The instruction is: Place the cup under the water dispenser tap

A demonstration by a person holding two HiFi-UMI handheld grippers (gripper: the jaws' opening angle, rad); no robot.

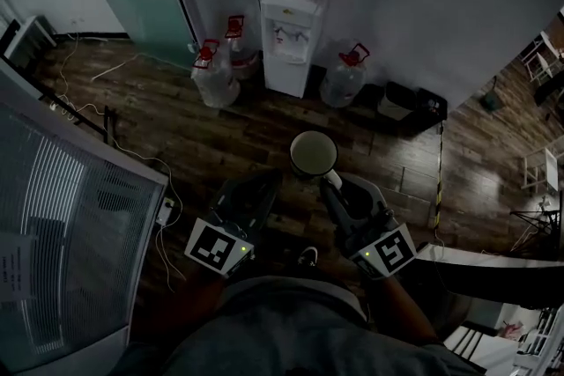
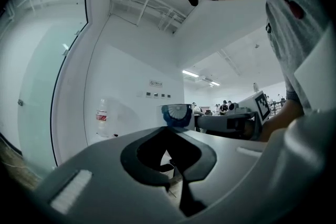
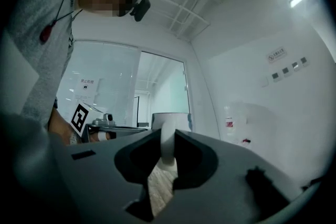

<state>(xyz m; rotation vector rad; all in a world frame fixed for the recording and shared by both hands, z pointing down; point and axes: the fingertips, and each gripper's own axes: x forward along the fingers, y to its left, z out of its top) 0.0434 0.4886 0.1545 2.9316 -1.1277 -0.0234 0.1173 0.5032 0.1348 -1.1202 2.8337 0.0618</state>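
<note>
Our left gripper (image 1: 264,187) is closed, with nothing in it. Our right gripper (image 1: 331,182) squeezes the handle of the cup (image 1: 314,154) and holds it up over the wood floor (image 1: 264,123). The water dispenser (image 1: 289,40) stands far ahead by the wall.

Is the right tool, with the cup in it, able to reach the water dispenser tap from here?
Probably not yet. The right tool grips the cup by its handle, but the water dispenser stands far ahead across the floor. Nothing seems to block the way; the person would need to step closer.
</note>
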